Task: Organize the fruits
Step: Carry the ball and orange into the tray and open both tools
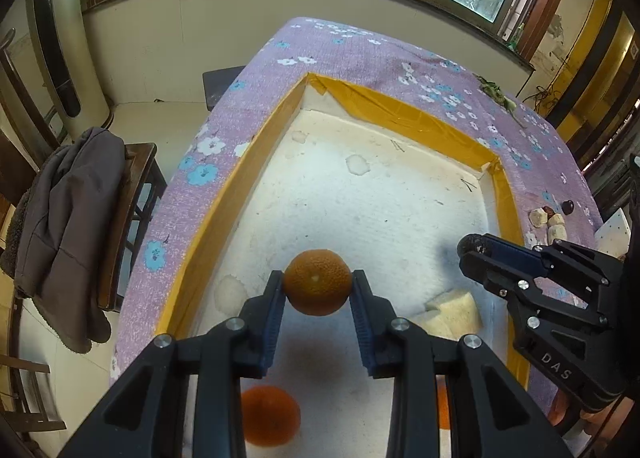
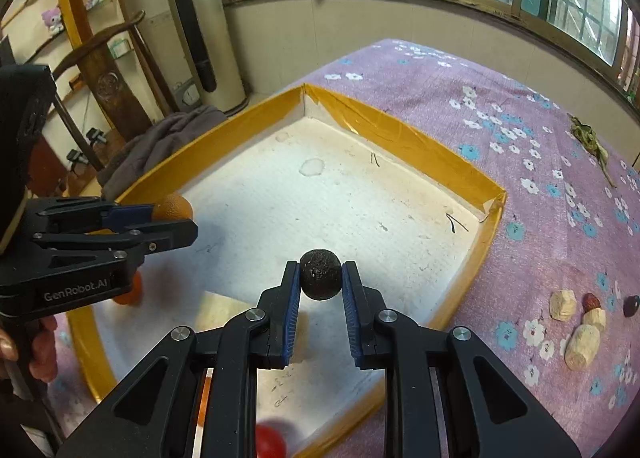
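Note:
My left gripper (image 1: 317, 284) is shut on an orange (image 1: 317, 282) and holds it above the white floor of a yellow-rimmed tray (image 1: 216, 213). A second orange (image 1: 270, 416) lies in the tray below it. My right gripper (image 2: 321, 278) is shut on a dark wrinkled round fruit (image 2: 321, 274) and holds it over the same tray (image 2: 420, 145). The left gripper (image 2: 176, 223) with its orange (image 2: 173, 206) shows at the left of the right wrist view. The right gripper (image 1: 472, 248) shows at the right of the left wrist view. A red fruit (image 2: 270, 440) sits low by the tray's near edge.
The tray lies on a purple flowered cloth (image 2: 520, 105). A pale sponge-like piece (image 1: 452, 312) lies in the tray. Pale chunks (image 2: 584, 342), a red date (image 2: 591, 301) and a dark fruit (image 2: 631, 305) lie on the cloth at right. Dried leaves (image 2: 588, 137) lie farther back. A chair with a grey coat (image 1: 68, 225) stands at left.

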